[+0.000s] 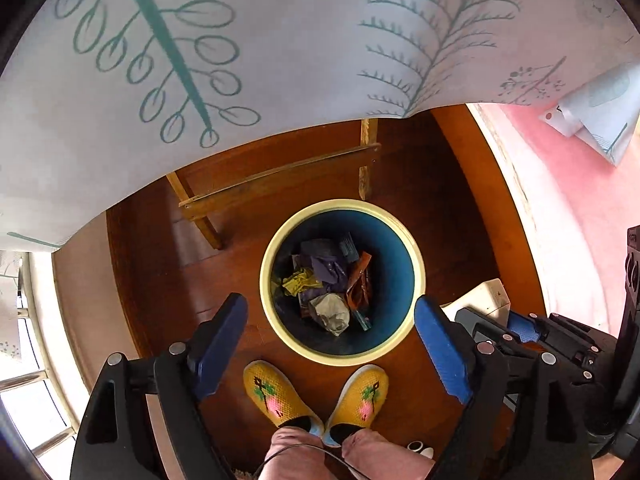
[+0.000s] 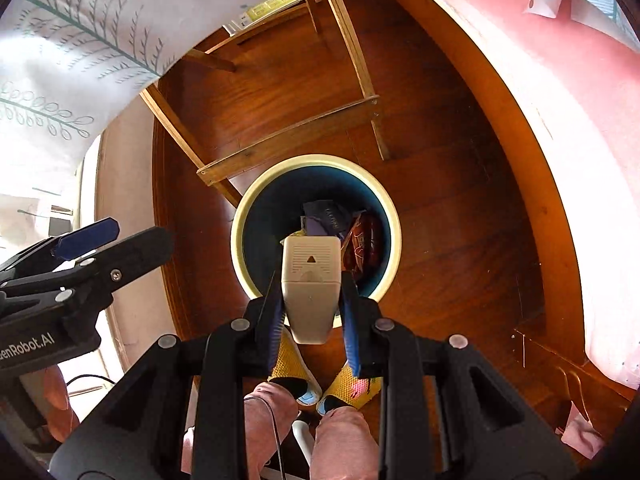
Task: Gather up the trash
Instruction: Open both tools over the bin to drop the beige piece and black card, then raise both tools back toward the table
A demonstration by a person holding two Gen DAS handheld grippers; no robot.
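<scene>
The left gripper (image 1: 332, 344) hangs spread and empty above the cream-rimmed blue round bin (image 1: 400, 264), leaving room. The right gripper (image 2: 310, 300) pinches a beige plastic box (image 2: 311, 276) over it, probably for dropping among the crumpled wrappers (image 1: 328, 280).

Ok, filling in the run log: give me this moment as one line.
right gripper: shut on beige box | left gripper: open, empty | bin: below, holds wrappers
</scene>
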